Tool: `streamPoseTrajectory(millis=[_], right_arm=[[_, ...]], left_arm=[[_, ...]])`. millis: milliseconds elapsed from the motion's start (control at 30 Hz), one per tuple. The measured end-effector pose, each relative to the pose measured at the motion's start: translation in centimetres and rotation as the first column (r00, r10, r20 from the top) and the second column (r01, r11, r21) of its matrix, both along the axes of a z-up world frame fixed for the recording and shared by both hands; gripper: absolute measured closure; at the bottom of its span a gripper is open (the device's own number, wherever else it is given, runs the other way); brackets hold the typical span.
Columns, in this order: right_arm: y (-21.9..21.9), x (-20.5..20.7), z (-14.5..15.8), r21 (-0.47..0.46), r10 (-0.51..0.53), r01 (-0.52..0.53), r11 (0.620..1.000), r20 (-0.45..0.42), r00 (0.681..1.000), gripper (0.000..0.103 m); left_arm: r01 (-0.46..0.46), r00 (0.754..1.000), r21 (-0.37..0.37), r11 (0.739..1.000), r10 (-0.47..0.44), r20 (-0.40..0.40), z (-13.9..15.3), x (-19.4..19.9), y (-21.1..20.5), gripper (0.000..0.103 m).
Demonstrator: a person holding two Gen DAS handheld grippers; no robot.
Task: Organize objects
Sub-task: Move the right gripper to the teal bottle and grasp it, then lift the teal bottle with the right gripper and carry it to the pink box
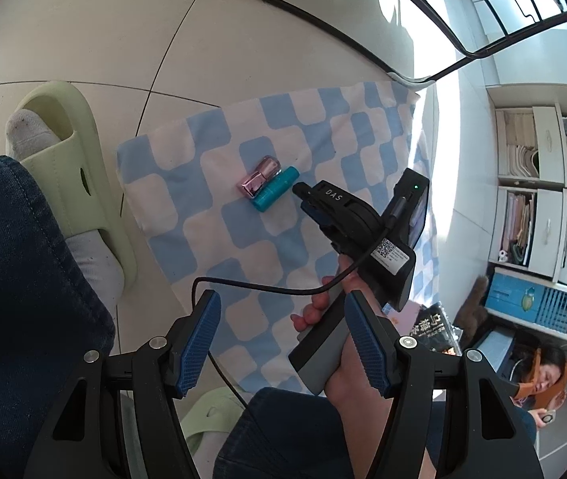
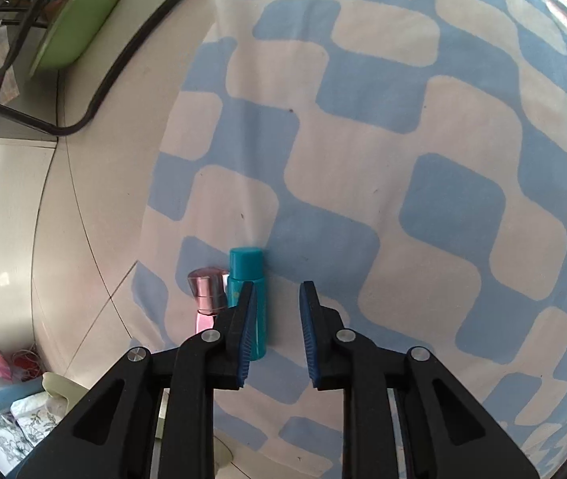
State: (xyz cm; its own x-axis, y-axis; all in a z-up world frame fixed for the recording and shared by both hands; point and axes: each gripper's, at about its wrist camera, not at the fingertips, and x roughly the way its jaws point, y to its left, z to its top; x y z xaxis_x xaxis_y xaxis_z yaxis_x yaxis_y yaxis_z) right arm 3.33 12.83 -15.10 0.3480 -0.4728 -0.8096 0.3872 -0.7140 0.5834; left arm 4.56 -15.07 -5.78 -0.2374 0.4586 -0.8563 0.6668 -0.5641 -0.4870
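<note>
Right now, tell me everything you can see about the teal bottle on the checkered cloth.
The teal bottle is a small cylinder, plastic by the look, with a slightly wider round cap of the same colour. It lies on its side on the blue-and-white checkered cloth, alongside a shiny pink bottle. The right gripper has it beside one finger, not between the fingers.

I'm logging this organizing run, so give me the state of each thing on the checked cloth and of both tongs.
Teal bottle: lying on its side, capped, touching the pink one.
Pink bottle: lying down, capped.
Checked cloth: spread flat on the floor.
Left tongs: open, empty.
Right tongs: open, gripping nothing, beside the teal bottle.
</note>
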Motion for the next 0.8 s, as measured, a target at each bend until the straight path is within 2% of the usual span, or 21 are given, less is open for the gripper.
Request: streamPoseTrajectory(millis=[100, 233, 333, 433, 500, 600, 700, 800], right_arm=[[-0.6, 1.1, -0.6, 0.007, 0.067, -0.068, 0.998, 0.03, 0.997, 0.077], [-0.1, 2.1, -0.3, -0.017, 0.043, -0.043, 0.999, 0.025, 0.999, 0.073], [-1.1, 3.2, -1.7, 0.051, 0.111, -0.115, 0.992, 0.076, 0.991, 0.065], [-1.2, 4.4, -1.4, 0.096, 0.187, -0.183, 0.978, -0.035, 0.982, 0.068], [-1.0, 5.0, -1.5, 0.141, 0.231, -0.222, 0.965, -0.051, 0.972, 0.076], [0.3, 5.6, -2.0, 0.19, 0.301, -0.287, 0.939, -0.048, 0.952, 0.078], [3.0, 5.6, -2.0, 0.197, 0.303, -0.291, 0.936, -0.034, 0.952, 0.079], [6.0, 5.3, -0.8, 0.128, 0.238, -0.236, 0.963, -0.005, 0.971, 0.079]], left_arm=[[0.013, 1.0, 0.003, 1.0, -0.013, 0.004, -0.1, 0.0, 0.1, 0.04], [0.013, 1.0, -0.002, 1.0, -0.013, 0.006, -0.2, 0.0, 0.0, 0.04], [0.001, 1.0, 0.009, 1.0, -0.001, 0.003, -0.2, 0.1, -0.1, 0.04], [0.018, 1.0, 0.004, 1.0, -0.018, -0.005, 0.0, -0.2, 0.2, 0.04], [0.025, 1.0, 0.001, 1.0, -0.025, -0.004, 0.0, -0.4, 0.5, 0.04], [0.036, 0.999, 0.007, 0.999, -0.037, 0.012, -0.5, -0.6, 1.0, 0.04], [-0.022, 0.999, 0.06, 0.998, 0.02, 0.032, -1.5, -0.3, 1.0, 0.04], [-0.142, 0.989, 0.151, 0.978, 0.136, 0.049, -2.8, 0.4, 0.5, 0.04]])
